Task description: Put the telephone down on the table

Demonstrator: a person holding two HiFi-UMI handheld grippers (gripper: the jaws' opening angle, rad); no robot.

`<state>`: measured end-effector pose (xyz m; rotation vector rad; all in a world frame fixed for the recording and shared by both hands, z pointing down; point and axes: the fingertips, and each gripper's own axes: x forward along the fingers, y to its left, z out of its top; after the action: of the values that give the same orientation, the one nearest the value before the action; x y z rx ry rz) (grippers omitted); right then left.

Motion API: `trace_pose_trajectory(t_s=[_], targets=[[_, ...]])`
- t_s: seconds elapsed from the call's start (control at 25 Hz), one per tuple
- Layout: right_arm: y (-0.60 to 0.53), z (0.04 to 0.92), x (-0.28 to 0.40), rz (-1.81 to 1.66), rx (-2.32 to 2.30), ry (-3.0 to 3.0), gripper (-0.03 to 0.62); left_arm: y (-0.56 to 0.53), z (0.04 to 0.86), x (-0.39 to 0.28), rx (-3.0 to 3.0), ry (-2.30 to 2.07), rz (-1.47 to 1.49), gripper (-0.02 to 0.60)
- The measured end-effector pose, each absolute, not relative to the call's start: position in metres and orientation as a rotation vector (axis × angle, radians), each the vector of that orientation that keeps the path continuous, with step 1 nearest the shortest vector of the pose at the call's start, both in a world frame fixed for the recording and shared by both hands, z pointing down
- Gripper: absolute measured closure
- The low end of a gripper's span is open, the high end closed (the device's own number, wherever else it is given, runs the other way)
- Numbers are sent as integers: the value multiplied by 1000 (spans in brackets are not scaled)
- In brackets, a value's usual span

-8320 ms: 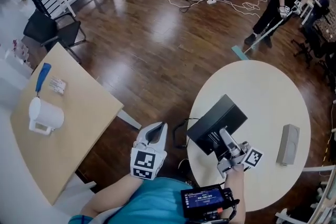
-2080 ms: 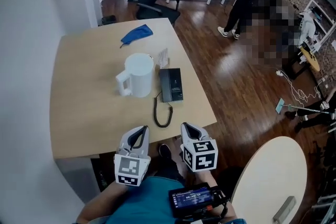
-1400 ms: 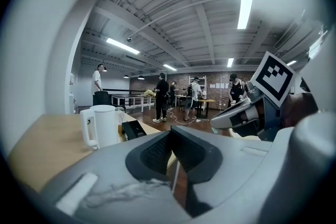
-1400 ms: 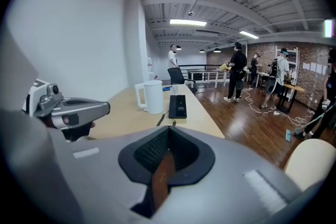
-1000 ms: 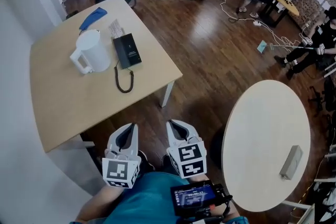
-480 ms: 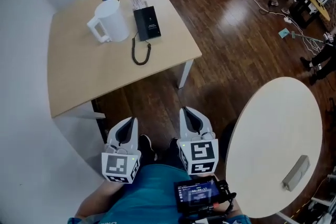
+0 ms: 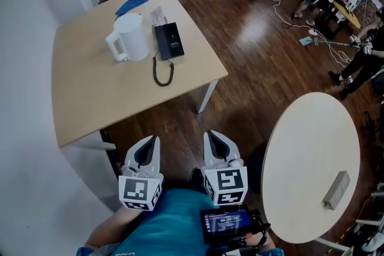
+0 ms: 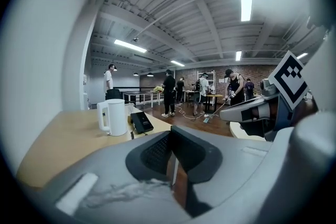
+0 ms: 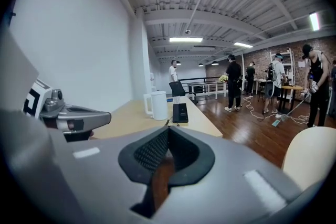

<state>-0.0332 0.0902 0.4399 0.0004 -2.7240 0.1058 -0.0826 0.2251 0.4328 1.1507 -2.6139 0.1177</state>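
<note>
Already the telephone (image 7: 169, 40) lies on the counter (image 7: 90, 105) beside a white jug (image 7: 131, 36); the left hand-held gripper (image 7: 150, 145) and right hand-held gripper (image 7: 214, 142) are clenched, empty; nothing seems left.

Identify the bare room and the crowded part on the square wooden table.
Bare: the whole near half of the light wooden table, this side of the white jug and black coiled cord. Crowded: the far corner, with jug, black telephone and blue cloth.
</note>
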Motion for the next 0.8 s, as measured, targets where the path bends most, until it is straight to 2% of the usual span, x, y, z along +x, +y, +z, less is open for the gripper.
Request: trace_pose_trajectory(t_s=[0.32,0.8], targets=[[143,452,-40,52,-52,-2681,600,253,433,-91,1193,-2629,79,568],[155,444,-49,17,-29,-2726,602,270,438,-96,1177,-2633,74,566]])
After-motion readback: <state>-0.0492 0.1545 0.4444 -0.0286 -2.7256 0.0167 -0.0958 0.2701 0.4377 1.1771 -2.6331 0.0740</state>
